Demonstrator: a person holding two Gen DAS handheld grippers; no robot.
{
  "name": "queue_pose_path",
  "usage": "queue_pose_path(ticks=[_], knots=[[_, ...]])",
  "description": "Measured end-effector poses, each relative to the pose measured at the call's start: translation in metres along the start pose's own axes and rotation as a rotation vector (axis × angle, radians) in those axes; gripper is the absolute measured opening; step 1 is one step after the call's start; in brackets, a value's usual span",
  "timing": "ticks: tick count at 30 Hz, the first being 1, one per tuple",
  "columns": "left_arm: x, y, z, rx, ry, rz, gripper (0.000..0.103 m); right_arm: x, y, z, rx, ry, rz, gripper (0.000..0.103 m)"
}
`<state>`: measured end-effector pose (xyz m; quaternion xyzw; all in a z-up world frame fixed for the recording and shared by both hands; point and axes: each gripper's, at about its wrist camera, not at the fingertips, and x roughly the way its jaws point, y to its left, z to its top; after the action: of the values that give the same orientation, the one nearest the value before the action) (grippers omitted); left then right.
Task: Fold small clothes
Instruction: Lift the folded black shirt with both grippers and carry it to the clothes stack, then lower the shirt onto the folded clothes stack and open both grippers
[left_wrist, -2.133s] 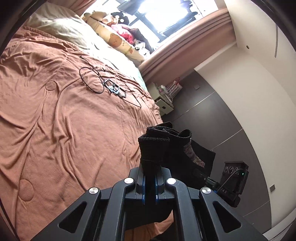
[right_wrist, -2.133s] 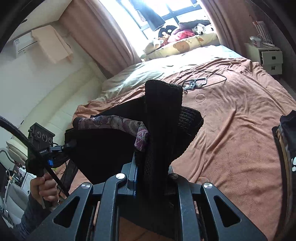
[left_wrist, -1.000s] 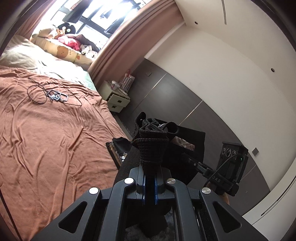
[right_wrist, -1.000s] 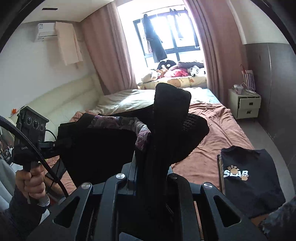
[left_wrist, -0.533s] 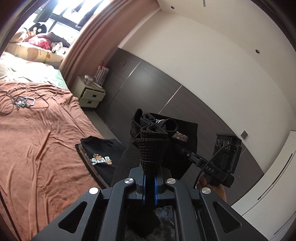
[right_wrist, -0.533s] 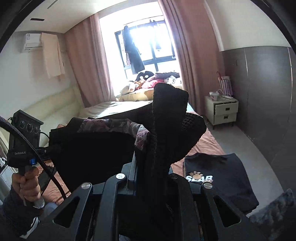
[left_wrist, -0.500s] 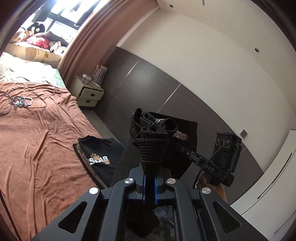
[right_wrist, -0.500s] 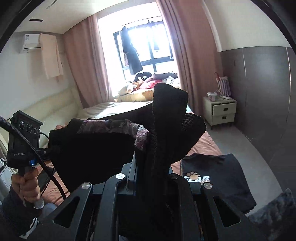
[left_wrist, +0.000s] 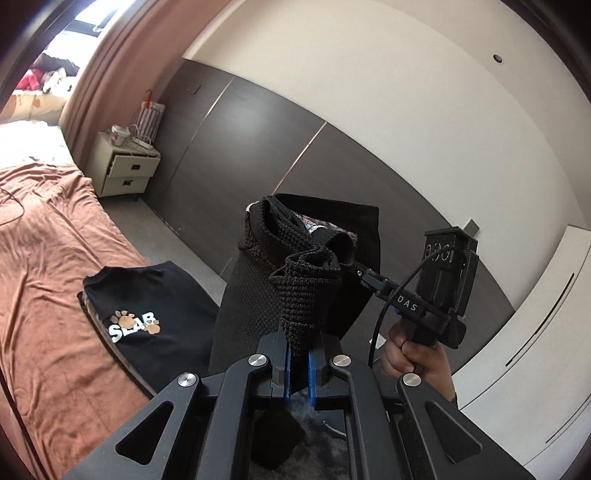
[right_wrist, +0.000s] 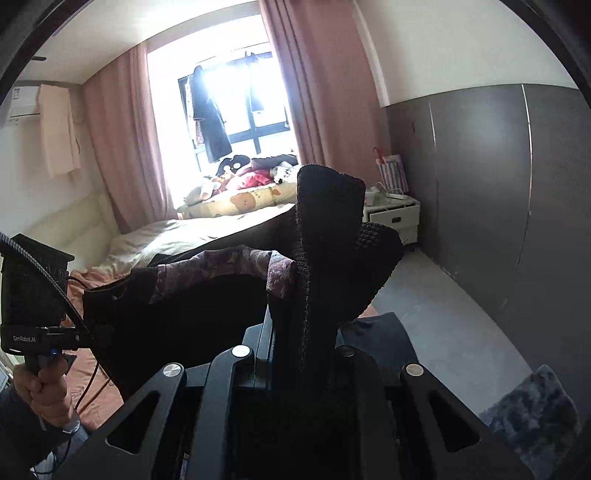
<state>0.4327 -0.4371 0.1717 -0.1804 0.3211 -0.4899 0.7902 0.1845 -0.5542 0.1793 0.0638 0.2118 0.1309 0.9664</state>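
Observation:
A black knit garment (left_wrist: 295, 280) with a purple patterned lining (right_wrist: 236, 266) hangs in the air between both grippers. My left gripper (left_wrist: 299, 363) is shut on one bunched corner of it. My right gripper (right_wrist: 303, 332) is shut on the other corner (right_wrist: 325, 236), and the cloth hides its fingertips. The right gripper's handle and the hand on it (left_wrist: 417, 354) show in the left wrist view. The left gripper's body (right_wrist: 33, 295) shows at the left of the right wrist view. A folded black T-shirt (left_wrist: 147, 325) with a "SLAB" paw print lies on the bed corner, below and left of the garment.
The bed with its brown blanket (left_wrist: 48, 266) fills the left. A white nightstand (left_wrist: 125, 170) stands against the dark wardrobe wall (left_wrist: 258, 147). Grey floor (right_wrist: 443, 310) runs beside the bed. A dark fuzzy cloth (right_wrist: 532, 413) lies at the lower right. Pillows and plush toys (right_wrist: 240, 192) sit by the window.
Both grippers have swung right with the garment held between them, away from the bed's middle toward its corner. The folded black T-shirt came into view and now lies close under the garment.

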Motion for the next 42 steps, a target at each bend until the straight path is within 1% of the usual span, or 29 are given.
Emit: queue_pose_path(ticks=[5,9,14,19,24,28,32,38,40,41,42], knots=[[0.039,0.013,0.006,0.009,0.064,-0.020,0.006,0.012,0.005,-0.002,0.036,0.020,-0.048,0.011],[0.067,0.036,0.014,-0.006,0.090,-0.028,0.006,0.036,0.016,-0.004,0.062,0.037,-0.073,0.011],[0.101,0.082,0.024,-0.047,0.131,-0.002,0.006,0.086,0.028,-0.006,0.098,0.084,-0.094,0.011],[0.124,0.131,0.036,-0.095,0.137,0.017,0.006,0.136,0.044,-0.007,0.115,0.133,-0.115,0.011],[0.139,0.179,0.042,-0.150,0.141,0.034,0.006,0.170,0.061,-0.009,0.128,0.171,-0.128,0.011],[0.150,0.216,0.040,-0.187,0.151,0.058,0.006,0.202,0.073,-0.011,0.147,0.207,-0.136,0.011],[0.160,0.252,0.033,-0.232,0.161,0.078,0.006,0.224,0.079,-0.017,0.154,0.242,-0.141,0.011],[0.173,0.306,0.020,-0.280,0.155,0.147,0.006,0.274,0.101,-0.021,0.165,0.287,-0.157,0.011],[0.174,0.326,0.014,-0.315,0.146,0.179,0.006,0.287,0.104,-0.025,0.186,0.300,-0.151,0.012],[0.175,0.335,0.009,-0.333,0.148,0.191,0.008,0.295,0.102,-0.028,0.202,0.321,-0.151,0.015],[0.177,0.344,0.004,-0.346,0.161,0.219,0.016,0.289,0.082,-0.032,0.224,0.349,-0.165,0.018]])
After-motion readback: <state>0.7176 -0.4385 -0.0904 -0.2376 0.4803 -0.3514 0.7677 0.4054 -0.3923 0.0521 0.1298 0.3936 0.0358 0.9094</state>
